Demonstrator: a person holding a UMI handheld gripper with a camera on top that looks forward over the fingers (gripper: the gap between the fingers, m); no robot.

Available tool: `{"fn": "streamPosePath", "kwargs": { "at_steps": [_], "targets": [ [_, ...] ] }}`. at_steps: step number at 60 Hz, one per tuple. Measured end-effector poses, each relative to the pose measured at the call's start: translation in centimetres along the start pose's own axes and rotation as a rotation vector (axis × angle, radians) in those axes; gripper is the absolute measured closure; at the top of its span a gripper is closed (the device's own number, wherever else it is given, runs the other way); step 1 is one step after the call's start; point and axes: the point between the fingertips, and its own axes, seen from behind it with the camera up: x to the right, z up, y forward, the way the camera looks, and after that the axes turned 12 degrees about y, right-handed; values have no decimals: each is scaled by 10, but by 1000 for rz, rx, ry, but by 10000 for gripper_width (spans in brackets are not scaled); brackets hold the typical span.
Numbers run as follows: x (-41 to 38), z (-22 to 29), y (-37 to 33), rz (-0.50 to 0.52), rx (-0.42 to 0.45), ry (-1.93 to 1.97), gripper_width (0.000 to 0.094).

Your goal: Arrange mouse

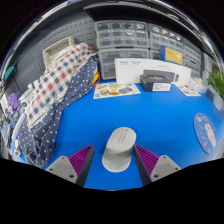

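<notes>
The tongs (116,163) stand apart, their two purple pads (82,158) facing each other across a wide gap. One grey mouse (120,147) lies on the blue worktop (150,120) between the two fingertips, slightly ahead of them, with bare blue showing at either side of it, so neither pad touches it. Its long axis runs roughly near to far, and it rests flat on the worktop on its own.

To the left, near to middle distance, one checked cloth (55,90) in red, white and dark blue lies heaped over something bulky at the worktop's left edge. To the right, at about the same depth as the mouse, one round bluish disc (205,132) lies flat near the right edge.

Farther off, past the mouse, one printed sheet (117,90) lies flat on the blue surface. Just behind it stands one white box (140,70) with a dark device (160,78) in front of it. At the far end, grey drawer cabinets (135,35) line the wall; their count is unclear.
</notes>
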Motion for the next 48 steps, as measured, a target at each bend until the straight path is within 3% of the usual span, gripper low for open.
{"fn": "streamPosePath", "kwargs": {
  "at_steps": [15, 28, 31, 40, 41, 42, 44, 48],
  "targets": [
    [-24, 9, 30, -8, -43, -116, 163],
    [-20, 13, 34, -32, -43, -90, 329],
    [-19, 14, 35, -30, -38, -95, 440],
    [-22, 16, 36, 15, -6, -129, 534],
    [-23, 16, 37, 21, -5, -131, 502],
    [-23, 17, 37, 27, -3, -135, 560],
    [-24, 17, 37, 39, -4, -144, 584],
    [-24, 18, 38, 65, -19, -160, 585]
  ]
}}
